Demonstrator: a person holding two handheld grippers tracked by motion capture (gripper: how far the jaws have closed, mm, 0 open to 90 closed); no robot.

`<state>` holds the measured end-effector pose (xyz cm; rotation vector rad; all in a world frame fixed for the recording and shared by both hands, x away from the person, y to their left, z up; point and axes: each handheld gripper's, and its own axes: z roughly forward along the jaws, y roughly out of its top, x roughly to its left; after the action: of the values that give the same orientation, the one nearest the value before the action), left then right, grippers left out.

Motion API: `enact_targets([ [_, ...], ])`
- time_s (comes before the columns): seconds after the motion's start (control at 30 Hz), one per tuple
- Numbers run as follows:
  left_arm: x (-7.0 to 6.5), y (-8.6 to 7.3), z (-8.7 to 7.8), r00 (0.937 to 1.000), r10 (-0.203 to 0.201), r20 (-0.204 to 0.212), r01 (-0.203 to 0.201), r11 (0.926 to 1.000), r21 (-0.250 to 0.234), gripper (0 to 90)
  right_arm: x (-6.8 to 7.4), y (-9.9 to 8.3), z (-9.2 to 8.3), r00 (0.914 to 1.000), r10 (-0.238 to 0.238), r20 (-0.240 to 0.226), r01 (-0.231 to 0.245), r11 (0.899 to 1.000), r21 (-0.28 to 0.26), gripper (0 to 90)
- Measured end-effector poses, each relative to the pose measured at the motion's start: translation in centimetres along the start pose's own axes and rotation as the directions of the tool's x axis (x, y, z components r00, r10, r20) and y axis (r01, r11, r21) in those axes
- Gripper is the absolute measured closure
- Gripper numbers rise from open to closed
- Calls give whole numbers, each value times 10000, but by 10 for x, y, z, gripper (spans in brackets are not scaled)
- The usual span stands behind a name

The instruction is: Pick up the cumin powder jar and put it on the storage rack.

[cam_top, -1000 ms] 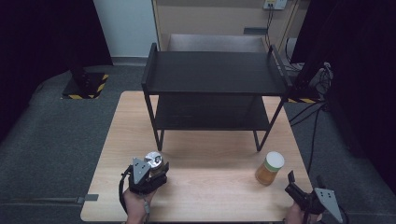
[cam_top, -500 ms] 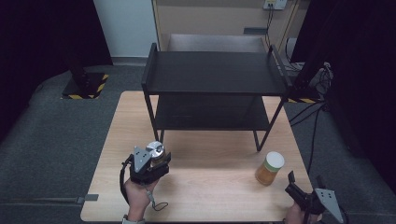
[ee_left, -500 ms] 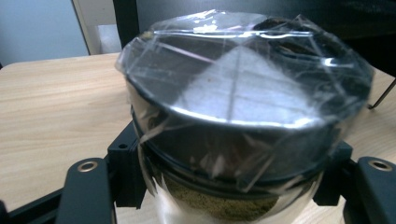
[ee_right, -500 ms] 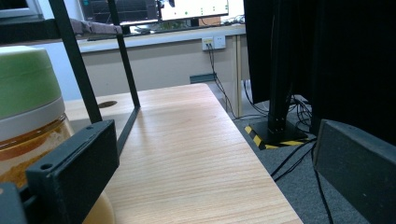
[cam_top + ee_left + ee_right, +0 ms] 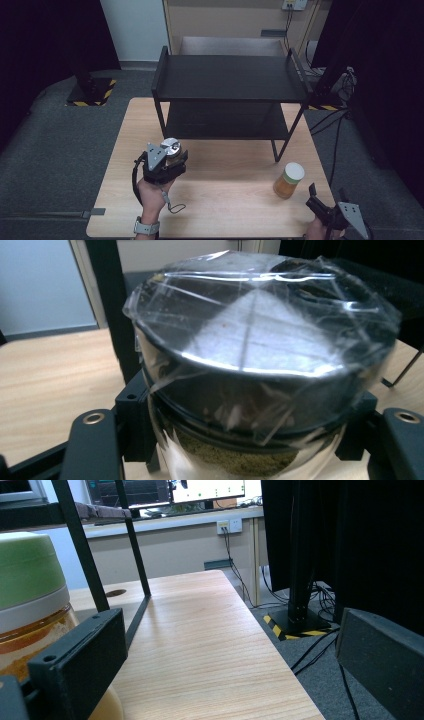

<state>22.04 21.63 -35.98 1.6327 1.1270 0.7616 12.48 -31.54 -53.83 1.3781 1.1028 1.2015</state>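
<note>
My left gripper [image 5: 172, 153] is shut on a glass jar [image 5: 171, 146] with a shiny metal lid, held above the table's left side just in front of the black shelf rack [image 5: 230, 80]. In the left gripper view the jar [image 5: 250, 365] is wrapped in crinkled clear film, with greenish-brown grains inside, and the two black jaws press on its sides. My right gripper [image 5: 326, 197] stands open at the table's front right corner. A jar of amber stuff with a pale green lid [image 5: 288, 180] stands just left of it; the right gripper view has this jar [image 5: 30, 595] beside the left jaw, not between the jaws.
The two-level black rack takes up the far half of the wooden table [image 5: 230, 195]. A black stand with a yellow-black striped base [image 5: 300, 620] and cables lie on the grey floor off the table's right edge.
My left gripper has lifted the silver-lidded jar and carried it a little farther from the front edge, toward the rack. The right gripper and the amber jar have not moved.
</note>
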Motion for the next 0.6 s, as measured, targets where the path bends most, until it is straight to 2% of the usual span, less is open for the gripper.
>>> enact_targets([
  [0.2,-3,13,7,9999,-10,-136,10,10000,2,295,-1,0,0,10000,75,-6,-75,10000,-15,7],
  [0.3,-12,17,11,9988,115,-466,-121,9998,-130,295,0,0,0,10000,49,-10,-49,10000,3,7],
  [0.4,-13,24,16,9991,-59,-428,52,9999,-154,295,0,1,0,9999,-101,-28,101,9999,34,7],
  [0.6,-18,37,23,9988,-155,-464,155,9999,-10,295,-1,0,0,10000,8,-43,-8,10000,-7,7],
])
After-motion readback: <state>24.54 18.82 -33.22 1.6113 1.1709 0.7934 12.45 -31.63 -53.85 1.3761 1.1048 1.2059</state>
